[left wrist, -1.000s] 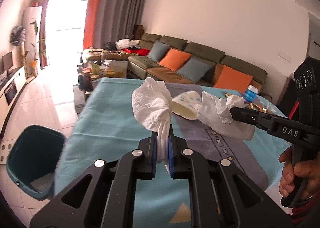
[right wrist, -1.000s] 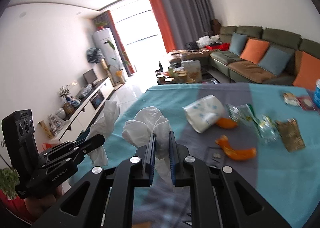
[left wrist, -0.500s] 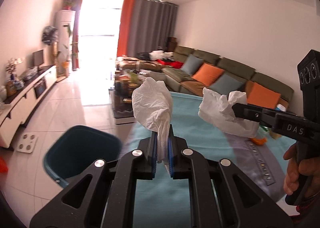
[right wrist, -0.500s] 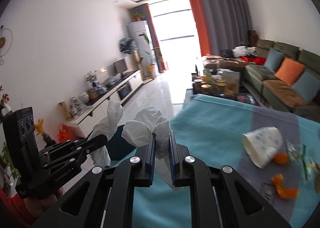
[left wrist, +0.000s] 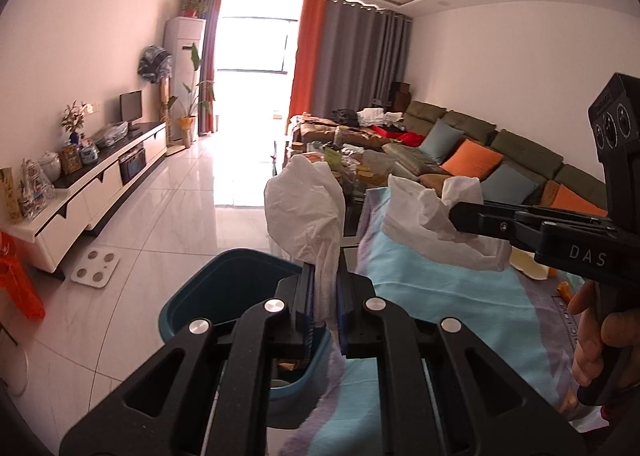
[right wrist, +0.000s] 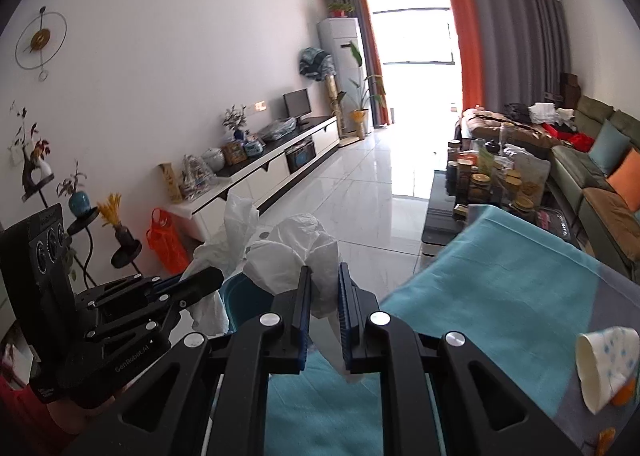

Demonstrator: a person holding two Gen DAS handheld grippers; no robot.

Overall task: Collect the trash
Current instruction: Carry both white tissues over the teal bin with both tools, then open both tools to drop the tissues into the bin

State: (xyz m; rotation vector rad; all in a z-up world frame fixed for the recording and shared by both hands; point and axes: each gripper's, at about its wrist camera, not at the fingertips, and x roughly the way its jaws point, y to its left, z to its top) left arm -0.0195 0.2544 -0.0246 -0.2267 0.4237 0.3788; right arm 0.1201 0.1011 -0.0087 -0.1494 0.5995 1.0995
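My left gripper (left wrist: 323,296) is shut on a crumpled white tissue (left wrist: 308,211) and holds it over the near rim of a teal trash bin (left wrist: 224,292) on the floor. My right gripper (right wrist: 323,296) is shut on a second white tissue (right wrist: 296,256), near the table's left edge, beside the bin (right wrist: 244,300). The right gripper with its tissue (left wrist: 432,223) shows at the right of the left wrist view; the left gripper (right wrist: 200,280) with its tissue (right wrist: 236,232) shows at the left of the right wrist view. A tipped paper cup (right wrist: 604,356) and orange peel (right wrist: 606,436) lie on the table.
The table has a teal and grey cloth (right wrist: 500,288). A cluttered coffee table (right wrist: 492,179) and a green sofa (left wrist: 500,151) stand beyond it. A white TV cabinet (left wrist: 96,191) runs along the left wall. A white scale (left wrist: 94,268) and an orange bag (left wrist: 16,288) are on the tiled floor.
Both grippers have swung left from over the table toward its left edge, each still holding its tissue. The bin has come under the left gripper; the table's trash slid to the right.
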